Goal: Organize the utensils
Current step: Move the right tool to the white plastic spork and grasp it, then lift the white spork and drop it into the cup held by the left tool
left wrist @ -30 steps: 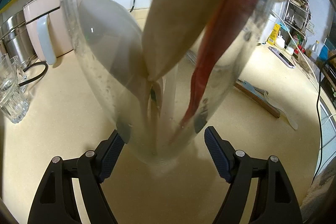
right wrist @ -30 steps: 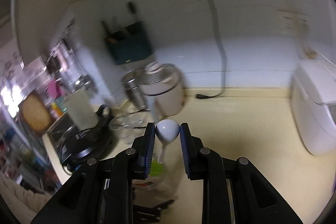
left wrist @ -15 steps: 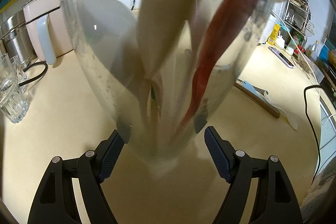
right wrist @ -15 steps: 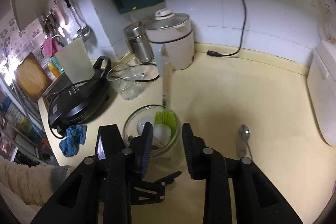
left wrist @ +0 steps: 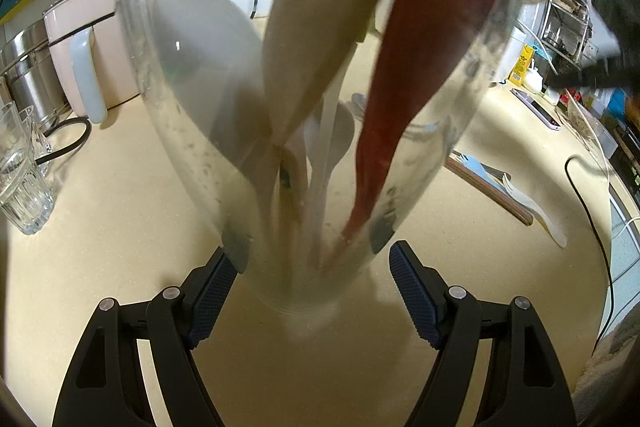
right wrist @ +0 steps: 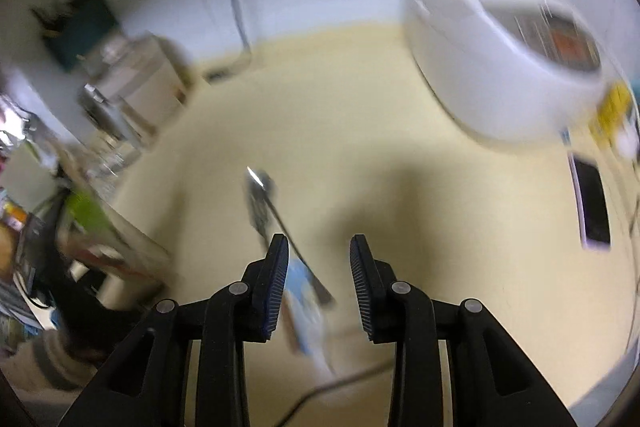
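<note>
Clear jar of utensils between left gripper fingers — untouched.

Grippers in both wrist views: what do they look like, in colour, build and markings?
The left gripper and right gripper look alike: matte black plastic linkage arms with triangular cut-outs, joined by round silver rivets. Each finger carries a dark blue ribbed pad, finely grooved on the inner face. No logos, labels or gripper cabling show. In the blurred right wrist view, a grey and cream knitted sleeve shows at lower left.

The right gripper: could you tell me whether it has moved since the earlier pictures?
Yes. The right gripper has swung right, away from the kettle, toward the white appliance.
</note>
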### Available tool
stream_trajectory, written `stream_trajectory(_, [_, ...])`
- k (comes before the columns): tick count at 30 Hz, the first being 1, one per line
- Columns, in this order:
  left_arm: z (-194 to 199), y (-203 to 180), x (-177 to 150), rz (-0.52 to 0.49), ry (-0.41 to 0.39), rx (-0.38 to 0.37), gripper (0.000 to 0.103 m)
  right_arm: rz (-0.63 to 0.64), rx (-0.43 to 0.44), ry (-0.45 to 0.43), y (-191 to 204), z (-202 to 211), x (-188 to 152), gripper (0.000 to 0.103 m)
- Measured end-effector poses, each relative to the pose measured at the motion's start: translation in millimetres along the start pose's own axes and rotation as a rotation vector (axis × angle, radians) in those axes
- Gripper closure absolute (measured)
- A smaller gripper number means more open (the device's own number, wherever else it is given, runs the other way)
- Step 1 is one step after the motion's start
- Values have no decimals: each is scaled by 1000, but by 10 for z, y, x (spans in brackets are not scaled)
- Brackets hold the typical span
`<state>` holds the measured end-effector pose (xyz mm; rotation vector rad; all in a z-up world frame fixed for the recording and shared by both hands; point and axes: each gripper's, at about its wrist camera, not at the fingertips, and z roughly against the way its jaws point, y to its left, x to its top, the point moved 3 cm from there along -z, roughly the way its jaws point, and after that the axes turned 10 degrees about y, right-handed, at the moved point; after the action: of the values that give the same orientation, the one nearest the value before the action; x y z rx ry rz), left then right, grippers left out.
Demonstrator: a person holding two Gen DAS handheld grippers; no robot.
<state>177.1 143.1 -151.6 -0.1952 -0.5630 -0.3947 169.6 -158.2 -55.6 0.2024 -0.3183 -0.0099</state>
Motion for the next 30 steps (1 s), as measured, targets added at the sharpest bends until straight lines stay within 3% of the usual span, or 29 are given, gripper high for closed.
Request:
stream_trajectory(4, [-1,4,-1,0,0,0,23,79,-39,140,48,-444,-355,71])
stream_trajectory(10, [-2,0,1,0,0,0,23,206,-100,219,264,-811,-636,71])
stream_trajectory(18, [-5,-1,0,-1,0,-1,23,219,-105,197,280,-897,-525,72])
stream_trajectory(20, [-6,-1,-1,-1,0,-1,23,225,-110,194,292,-908,-514,82])
stream_trajectory(23, [-7,0,-2,-1,0,-1,23,206,-100,196,274,-887,-522,83])
stream_trajectory(30, [-4,-4,-1,-1,0,-1,23,161,-44,87,287,-528,-441,83])
